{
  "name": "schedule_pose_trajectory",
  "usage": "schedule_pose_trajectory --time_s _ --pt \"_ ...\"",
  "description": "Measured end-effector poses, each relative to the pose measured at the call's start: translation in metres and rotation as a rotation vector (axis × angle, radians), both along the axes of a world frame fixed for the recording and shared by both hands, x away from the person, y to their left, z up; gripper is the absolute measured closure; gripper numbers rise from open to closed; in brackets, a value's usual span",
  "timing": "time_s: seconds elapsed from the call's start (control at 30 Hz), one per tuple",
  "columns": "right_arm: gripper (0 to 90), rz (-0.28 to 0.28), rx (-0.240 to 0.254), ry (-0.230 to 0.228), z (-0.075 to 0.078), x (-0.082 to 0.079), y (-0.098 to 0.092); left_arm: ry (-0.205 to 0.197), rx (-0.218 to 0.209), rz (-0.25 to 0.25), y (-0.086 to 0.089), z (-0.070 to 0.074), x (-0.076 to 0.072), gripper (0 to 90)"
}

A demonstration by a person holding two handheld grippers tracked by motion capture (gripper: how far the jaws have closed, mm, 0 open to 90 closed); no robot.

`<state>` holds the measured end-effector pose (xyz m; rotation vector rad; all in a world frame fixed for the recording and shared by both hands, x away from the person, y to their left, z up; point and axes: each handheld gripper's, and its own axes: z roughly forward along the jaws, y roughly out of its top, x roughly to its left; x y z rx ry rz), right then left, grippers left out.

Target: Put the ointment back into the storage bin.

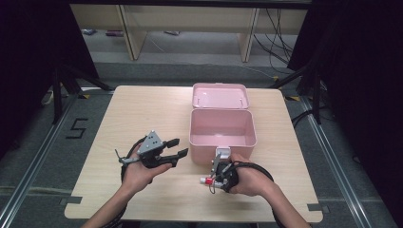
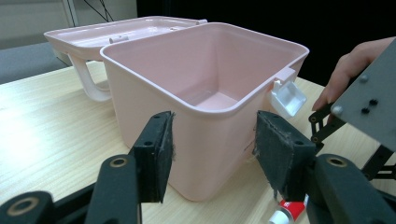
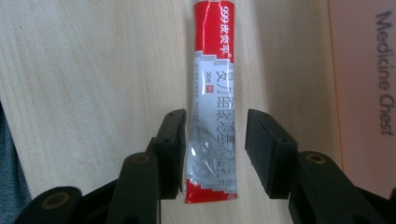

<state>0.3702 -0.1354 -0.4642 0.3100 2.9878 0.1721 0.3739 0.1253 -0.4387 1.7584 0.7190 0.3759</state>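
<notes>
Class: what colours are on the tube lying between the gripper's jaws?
Red and silver tube; right gripper view.

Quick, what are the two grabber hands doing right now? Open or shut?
Left gripper: open, holding nothing, jaws pointing at the pink box.
Right gripper: open around the red and silver tube on the table, one pad beside it, not squeezing yet.

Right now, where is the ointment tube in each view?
High view: the ointment tube lies on the table at the right gripper, before the pink medicine chest.
Left gripper view: bottom edge, right of centre.
Right gripper view: centre, between the open jaws.
Shared landmark: the pink medicine chest.
</notes>
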Motion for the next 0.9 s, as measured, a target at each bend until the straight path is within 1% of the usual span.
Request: schedule_pose_trajectory --time_s 0.03,0.07,0.1,0.13,0.17,0.2,0.23,0.27,0.3,0.33,0.37,0.4,0.43,0.47,0.5,0.53,0.57,0.6,0.63,0.67,0.7,0.73,0.77,0.8,0.83,0.9 --pt "59.9 -0.014 -0.015 0.008 0.000 -0.001 0.002 0.000 0.001 0.000 0.000 0.000 0.000 46.7" --pt "59.9 -0.014 -0.015 0.008 0.000 -0.001 0.002 0.000 0.001 0.000 0.000 0.000 0.000 46.7" --pt "60.6 0.006 -0.032 0.002 -0.002 0.001 0.004 -0.001 0.000 0.002 0.001 0.000 0.000 46.7" --pt "60.9 0.008 -0.030 0.000 -0.004 0.002 0.004 0.001 -0.001 0.004 0.001 0.000 0.000 46.7" --pt "61.1 -0.009 -0.035 0.019 -0.003 0.001 0.005 0.001 0.001 0.004 0.002 0.000 0.000 46.7" --pt "61.4 -0.010 -0.040 0.014 -0.003 0.001 0.006 0.002 0.001 0.005 0.002 0.000 0.000 46.7" --pt "61.5 -0.018 -0.026 0.020 -0.006 0.000 0.006 0.001 0.000 0.006 0.003 0.000 0.000 46.7" --pt "61.6 0.010 -0.036 0.017 -0.006 0.002 0.007 -0.003 -0.008 0.003 0.003 0.000 0.001 46.7" --pt "61.8 -0.004 -0.049 0.023 -0.005 0.001 0.008 -0.003 -0.004 0.005 0.003 0.000 0.001 46.7" --pt "61.9 0.012 -0.045 0.016 -0.006 0.003 0.009 -0.001 0.001 0.008 0.004 0.001 0.001 46.7" --pt "62.0 0.028 -0.048 0.018 -0.007 0.004 0.008 -0.001 0.002 0.008 0.004 0.001 0.001 46.7" --pt "62.2 -0.008 -0.046 0.043 -0.008 0.002 0.009 -0.001 0.002 0.007 0.004 0.001 0.001 46.7" --pt "62.6 0.022 -0.010 0.035 -0.012 0.005 0.008 -0.001 0.003 0.007 0.003 0.001 0.001 46.7" --pt "62.7 0.044 -0.016 0.031 -0.012 0.007 0.009 -0.001 0.002 0.007 0.003 0.001 0.001 46.7" --pt "63.2 0.003 -0.029 0.048 -0.011 0.004 0.010 0.000 0.001 0.007 0.003 0.001 0.001 46.7" --pt "63.4 0.004 -0.025 0.051 -0.012 0.004 0.010 0.000 0.001 0.007 0.003 0.002 0.001 46.8" --pt "63.7 0.036 -0.025 0.040 -0.013 0.007 0.010 0.000 0.000 0.007 0.003 0.002 0.001 46.8" --pt "64.6 0.050 -0.025 0.040 -0.013 0.008 0.010 -0.001 0.000 0.007 0.003 0.002 0.001 46.7" --pt "64.6 0.050 -0.025 0.040 -0.013 0.008 0.010 -0.001 0.000 0.007 0.003 0.002 0.001 46.7" --pt "65.7 0.026 -0.033 0.050 -0.013 0.007 0.011 -0.001 0.000 0.007 0.003 0.002 0.001 46.7" --pt "66.2 0.026 -0.054 0.043 -0.011 0.007 0.011 -0.001 0.001 0.007 0.003 0.002 0.001 46.8" --pt "66.3 0.016 -0.056 0.054 -0.011 0.007 0.012 -0.001 0.002 0.006 0.003 0.002 0.001 46.7" --pt "66.4 0.054 -0.048 0.029 -0.011 0.009 0.012 -0.001 0.003 0.006 0.003 0.002 0.001 46.7" --pt "66.5 0.050 -0.052 0.036 -0.010 0.009 0.013 -0.001 0.004 0.005 0.003 0.002 0.001 46.7" --pt "66.6 0.020 -0.057 0.041 -0.010 0.008 0.013 -0.001 0.003 0.006 0.003 0.002 0.001 46.7" --pt "66.8 0.083 -0.043 0.024 -0.012 0.014 0.012 -0.002 -0.010 -0.001 0.003 0.000 0.002 46.7"
